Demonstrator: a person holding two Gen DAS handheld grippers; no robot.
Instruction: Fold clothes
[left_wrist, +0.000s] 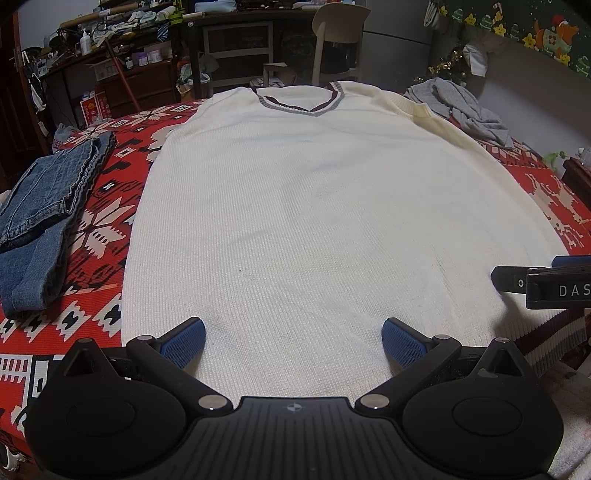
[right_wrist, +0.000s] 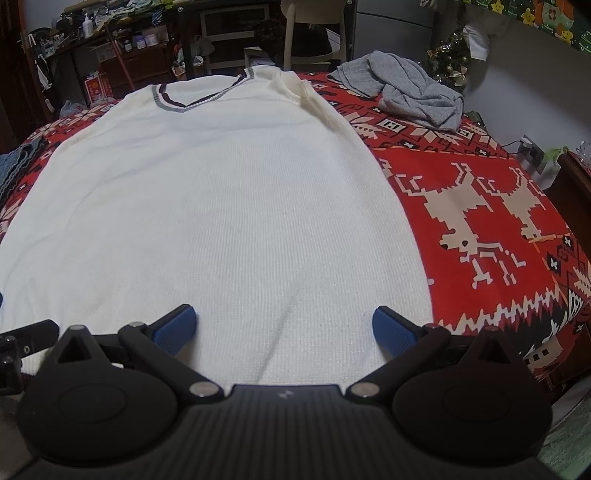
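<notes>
my left claw (left_wrist: 293, 341) jaws spread wide, empty, over near hem | my right claw (right_wrist: 284, 330) likewise agape, empty | cream knitted V-neck sweater with maroon-grey trim (left_wrist: 314, 192) flat ahead of both claws on red patterned blanket (right_wrist: 480, 184) | folded blue jeans (left_wrist: 40, 218) left of left claw | crumpled grey knit garment (right_wrist: 410, 88) far ahead-right
</notes>
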